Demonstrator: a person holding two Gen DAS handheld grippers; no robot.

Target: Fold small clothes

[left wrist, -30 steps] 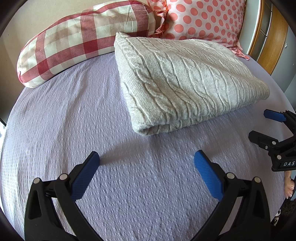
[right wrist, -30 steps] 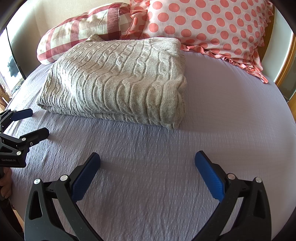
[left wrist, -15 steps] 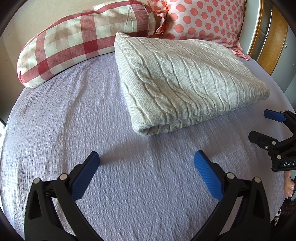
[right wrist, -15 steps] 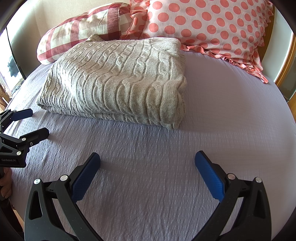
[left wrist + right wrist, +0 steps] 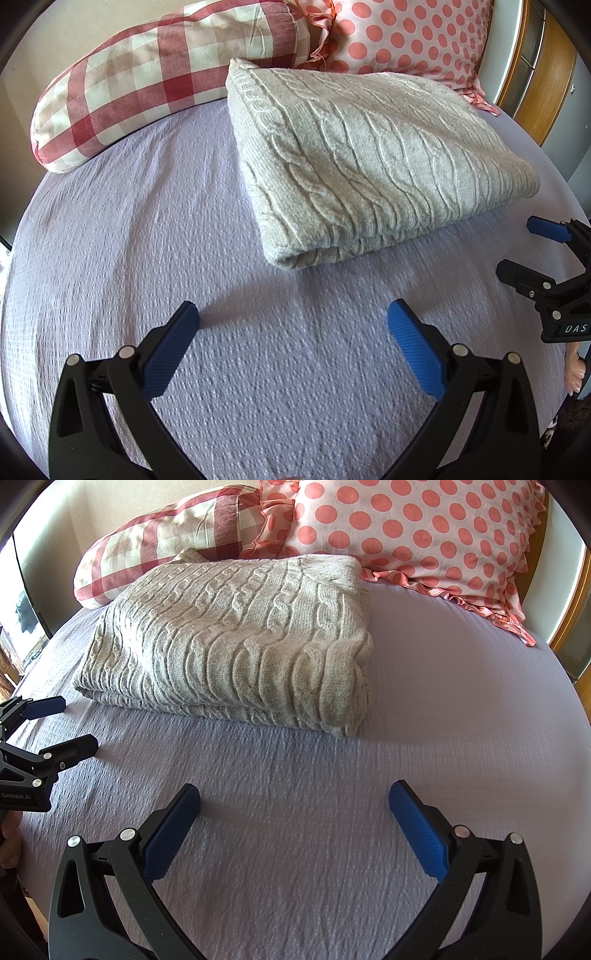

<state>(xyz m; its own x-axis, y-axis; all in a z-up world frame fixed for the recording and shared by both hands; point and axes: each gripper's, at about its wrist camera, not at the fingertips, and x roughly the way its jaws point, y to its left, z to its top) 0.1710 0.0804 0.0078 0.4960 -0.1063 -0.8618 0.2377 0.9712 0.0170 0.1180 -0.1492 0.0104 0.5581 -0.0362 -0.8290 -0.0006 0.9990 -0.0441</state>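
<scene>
A beige cable-knit sweater (image 5: 369, 158) lies folded in a thick rectangle on the lilac bedsheet (image 5: 147, 240); it also shows in the right wrist view (image 5: 240, 642). My left gripper (image 5: 293, 314) is open and empty, hovering over the sheet short of the sweater's near left corner. My right gripper (image 5: 294, 794) is open and empty, over the sheet in front of the sweater's near right corner. Each gripper shows at the edge of the other's view: the right gripper (image 5: 517, 247) and the left gripper (image 5: 66, 723), both apart from the sweater.
A red-and-cream checked pillow (image 5: 147, 74) and a pink polka-dot pillow (image 5: 424, 531) lie behind the sweater at the head of the bed. A wooden frame (image 5: 543, 74) stands at the far right. Bare sheet lies to the sweater's left and right.
</scene>
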